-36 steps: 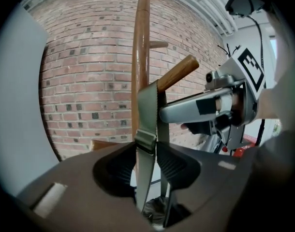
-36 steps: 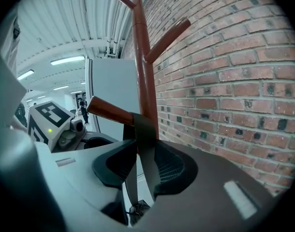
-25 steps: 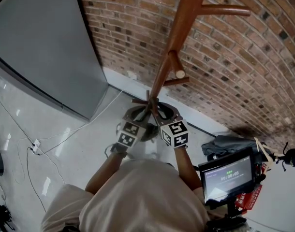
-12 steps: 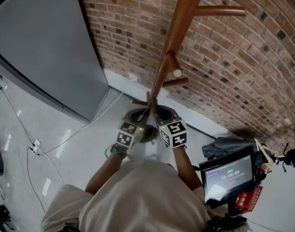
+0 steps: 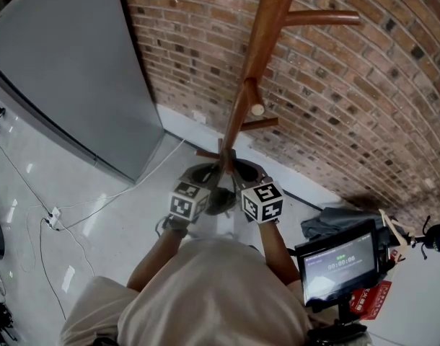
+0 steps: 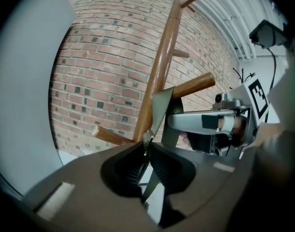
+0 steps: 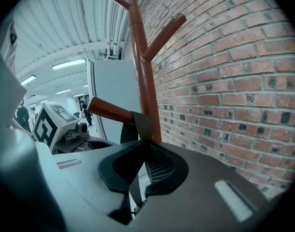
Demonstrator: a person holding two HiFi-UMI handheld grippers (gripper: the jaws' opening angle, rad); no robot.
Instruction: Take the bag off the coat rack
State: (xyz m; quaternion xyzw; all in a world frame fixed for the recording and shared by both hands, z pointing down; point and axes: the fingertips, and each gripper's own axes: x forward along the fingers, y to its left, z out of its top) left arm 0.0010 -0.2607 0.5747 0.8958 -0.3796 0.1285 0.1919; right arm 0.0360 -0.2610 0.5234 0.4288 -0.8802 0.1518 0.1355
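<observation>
While the bag (image 5: 221,202) hangs low beside the coat rack (image 5: 267,42), its strap (image 6: 159,111) runs straight up from the fingers (image 6: 130,175) and over the peg (image 6: 192,85). It needs lifting up and off the peg's tip! The left gripper (image 6: 146,151) and right gripper (image 7: 139,161) are equally near, and both are clamped on the strap. A second ago they gaped wide.

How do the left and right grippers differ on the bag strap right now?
The left gripper clamps the strap on the peg's left side; the right gripper clamps it on the peg's right side. The left gripper's jaws look slightly wider apart than the right gripper's, which are nearly together. Shared: both are shut on the strap just below the peg it hangs over.
</observation>
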